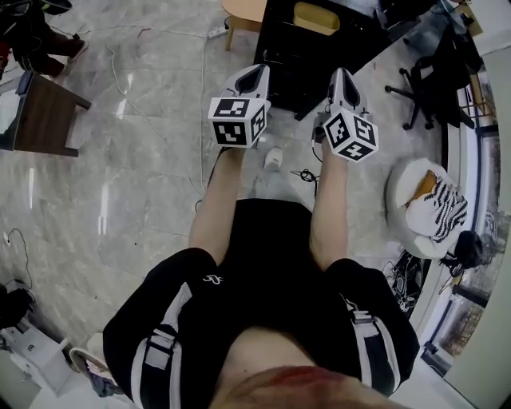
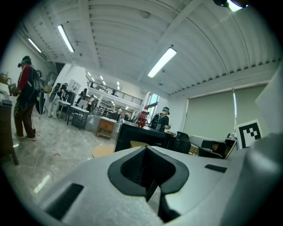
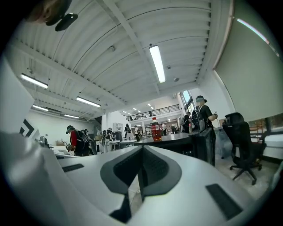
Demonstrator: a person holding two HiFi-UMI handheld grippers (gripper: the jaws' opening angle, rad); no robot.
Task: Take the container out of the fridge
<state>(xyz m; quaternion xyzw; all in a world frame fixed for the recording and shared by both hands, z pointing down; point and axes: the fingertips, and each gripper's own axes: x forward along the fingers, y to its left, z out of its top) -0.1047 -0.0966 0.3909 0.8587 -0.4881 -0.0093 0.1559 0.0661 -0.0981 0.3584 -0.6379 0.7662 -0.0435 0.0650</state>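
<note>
— Container: which way does it lie from the grippers?

— No view shows it. No fridge can be made out for certain either. The only candidate is the black cabinet [image 1: 307, 48] straight ahead of the person, and whether that is the fridge cannot be told. With the container out of view, its long axis cannot be told.

— And the grippers themselves?

— The left gripper [image 1: 259, 72] and the right gripper [image 1: 342, 75] are held side by side in front of the body, both pointing forward at that cabinet. Each has its jaws pressed together with nothing between them. The right one looks slightly closer to the cabinet's near edge, though the difference is small.

— So what does the coming move turn on?

— Probably on closing the gap forward and finding a door. Neither gripper touches the cabinet yet, and bare floor [image 1: 144, 168] lies between it and the person's feet.

— What is on the surface?

— On the cabinet's top stands a red bottle [image 3: 154, 129], and the head view shows a yellow thing [image 1: 315, 17] there too.

— And the room?

— It is a large, bright hall with strip lights. Other people work at distant tables. An office chair [image 1: 427, 88] stands to the right, and loose cables trail across the floor.
</note>
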